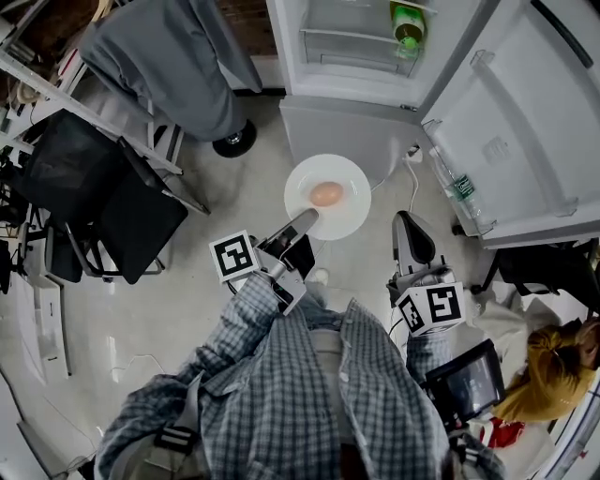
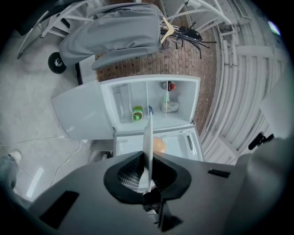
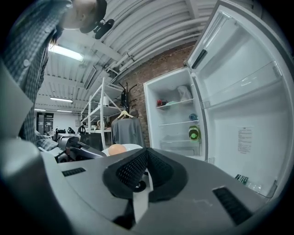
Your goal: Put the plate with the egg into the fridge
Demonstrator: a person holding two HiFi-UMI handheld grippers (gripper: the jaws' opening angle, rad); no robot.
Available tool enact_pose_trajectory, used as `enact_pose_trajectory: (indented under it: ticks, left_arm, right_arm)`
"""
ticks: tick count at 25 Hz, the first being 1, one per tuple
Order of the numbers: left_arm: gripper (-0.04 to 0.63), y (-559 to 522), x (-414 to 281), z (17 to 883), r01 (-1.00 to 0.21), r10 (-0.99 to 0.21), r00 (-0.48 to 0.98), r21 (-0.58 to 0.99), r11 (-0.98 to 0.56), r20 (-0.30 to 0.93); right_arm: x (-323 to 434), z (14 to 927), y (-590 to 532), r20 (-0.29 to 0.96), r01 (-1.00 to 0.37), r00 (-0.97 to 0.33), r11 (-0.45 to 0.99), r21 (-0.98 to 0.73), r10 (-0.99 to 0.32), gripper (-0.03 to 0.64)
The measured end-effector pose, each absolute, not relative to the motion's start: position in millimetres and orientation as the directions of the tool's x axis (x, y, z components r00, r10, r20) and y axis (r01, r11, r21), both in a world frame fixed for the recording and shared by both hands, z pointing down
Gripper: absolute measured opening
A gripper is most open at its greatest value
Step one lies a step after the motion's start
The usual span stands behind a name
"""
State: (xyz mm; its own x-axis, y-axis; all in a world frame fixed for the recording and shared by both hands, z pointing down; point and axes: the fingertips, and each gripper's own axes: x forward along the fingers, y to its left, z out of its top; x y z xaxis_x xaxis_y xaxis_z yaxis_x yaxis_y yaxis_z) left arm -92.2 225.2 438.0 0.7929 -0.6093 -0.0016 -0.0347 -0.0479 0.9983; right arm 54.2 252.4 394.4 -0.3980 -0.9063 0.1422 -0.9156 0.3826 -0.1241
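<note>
A white plate (image 1: 353, 212) carrying a brown egg (image 1: 325, 194) hangs level over the floor in front of the open fridge (image 1: 361, 47). My left gripper (image 1: 305, 221) is shut on the plate's near rim. The left gripper view shows the plate (image 2: 148, 133) edge-on between the jaws of the left gripper (image 2: 148, 176), the egg (image 2: 159, 145) just right of it. My right gripper (image 1: 409, 228) is shut on nothing, to the right of the plate and slightly nearer me. In the right gripper view, the shut right gripper (image 3: 146, 161) faces the fridge, with the egg (image 3: 117, 149) at its left.
The fridge door (image 1: 525, 122) stands open at the right, with a water bottle (image 1: 457, 187) in its lower rack. A green bottle (image 1: 407, 28) sits inside the fridge. A grey garment (image 1: 178, 56) and black chairs (image 1: 103, 197) stand left. A cable (image 1: 411, 183) trails on the floor.
</note>
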Motion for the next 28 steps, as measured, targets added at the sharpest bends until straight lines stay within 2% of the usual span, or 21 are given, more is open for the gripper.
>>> enact_pose_trajectory:
  ticks: [12,28]
  left_arm:
    - [0.022,174.8,-103.9,449.8,-0.009,-0.620,0.784,1.000,-0.011,0.000]
    - [0.023,124.9,-89.3,453.5,-0.018,-0.646,0.763,1.000,-0.014,0.005]
  right_arm:
    - [38.3,401.5,208.1,0.188,-0.919,-0.394,0.380,-0.108,-0.900,0.006]
    - [64.6,407.9,155.6,0.182,-0.915,-0.404,0.397,-0.079,-0.896,0.006]
